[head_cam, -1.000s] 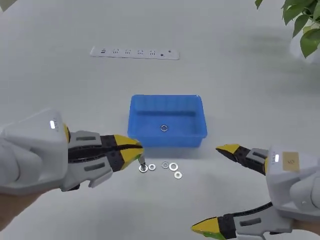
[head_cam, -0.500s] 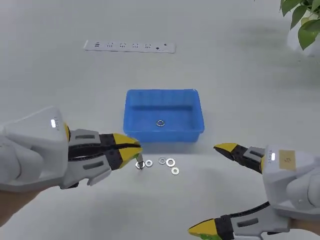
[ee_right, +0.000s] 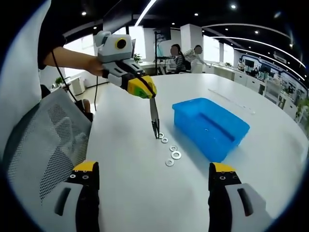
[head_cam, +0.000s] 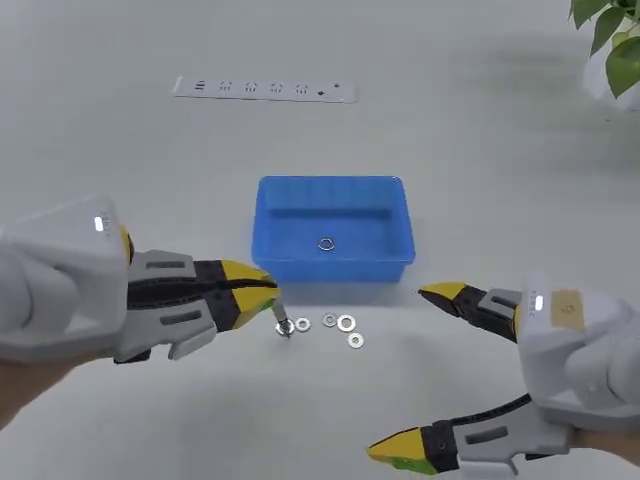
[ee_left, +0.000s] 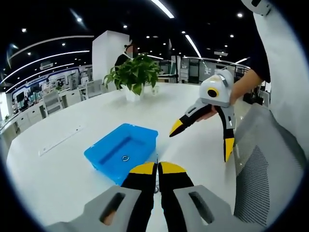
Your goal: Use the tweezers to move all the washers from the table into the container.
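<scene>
While the left gripper (head_cam: 268,290) clamps thin metal tweezers (head_cam: 281,318), tips down at the leftmost small silver washer (head_cam: 287,327) to pinch it, the right gripper (head_cam: 402,371) hangs aside, jaws wide apart.

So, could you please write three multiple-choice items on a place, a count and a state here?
1. Where are the tweezers' tips?
A) in the container
B) at the washers on the table
C) in the right gripper

2. How many washers lie in the container?
A) none
B) one
C) four

3. How is the right gripper?
A) open
B) shut on tweezers
C) shut on a washer

1 B: they reach the row's end washer.
2 B: a single washer on the blue floor.
3 A: jaws wide apart, nothing held.
</scene>
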A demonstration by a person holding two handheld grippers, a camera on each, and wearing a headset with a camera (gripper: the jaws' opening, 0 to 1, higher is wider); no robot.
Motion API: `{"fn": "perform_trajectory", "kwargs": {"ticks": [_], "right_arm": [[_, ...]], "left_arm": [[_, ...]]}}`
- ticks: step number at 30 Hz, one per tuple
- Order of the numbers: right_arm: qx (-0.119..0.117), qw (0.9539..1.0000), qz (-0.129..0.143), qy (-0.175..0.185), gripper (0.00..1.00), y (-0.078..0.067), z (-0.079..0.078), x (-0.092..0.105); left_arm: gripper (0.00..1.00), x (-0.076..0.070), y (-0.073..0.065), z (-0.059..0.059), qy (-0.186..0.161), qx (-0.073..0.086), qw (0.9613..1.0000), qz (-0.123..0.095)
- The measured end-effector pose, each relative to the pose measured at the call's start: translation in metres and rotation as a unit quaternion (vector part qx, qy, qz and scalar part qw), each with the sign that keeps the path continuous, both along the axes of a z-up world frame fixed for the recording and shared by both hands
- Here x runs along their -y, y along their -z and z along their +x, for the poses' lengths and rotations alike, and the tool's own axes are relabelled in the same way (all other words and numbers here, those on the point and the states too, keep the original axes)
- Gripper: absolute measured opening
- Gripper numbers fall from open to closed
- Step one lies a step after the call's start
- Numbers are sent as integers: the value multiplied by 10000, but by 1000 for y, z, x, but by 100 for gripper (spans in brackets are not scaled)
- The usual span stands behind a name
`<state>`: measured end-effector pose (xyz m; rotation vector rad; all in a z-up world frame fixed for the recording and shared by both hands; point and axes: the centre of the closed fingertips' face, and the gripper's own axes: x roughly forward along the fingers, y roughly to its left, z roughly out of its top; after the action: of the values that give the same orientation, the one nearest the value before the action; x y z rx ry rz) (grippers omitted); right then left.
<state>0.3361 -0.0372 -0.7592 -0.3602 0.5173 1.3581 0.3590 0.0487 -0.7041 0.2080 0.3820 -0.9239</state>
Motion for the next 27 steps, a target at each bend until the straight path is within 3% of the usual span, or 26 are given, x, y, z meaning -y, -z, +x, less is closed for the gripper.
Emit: {"fn": "perform_trajectory", "kwargs": {"ticks": [15,27], "right_arm": [[-101,9992,167,-341,75,-7,8,-31],[-100,9956,119,-921,58,0,8,-74]], "left_arm": [[5,3,1,-6,168,-92,9998,37],[5,2,1,-6,218,-153,9996,70]]}}
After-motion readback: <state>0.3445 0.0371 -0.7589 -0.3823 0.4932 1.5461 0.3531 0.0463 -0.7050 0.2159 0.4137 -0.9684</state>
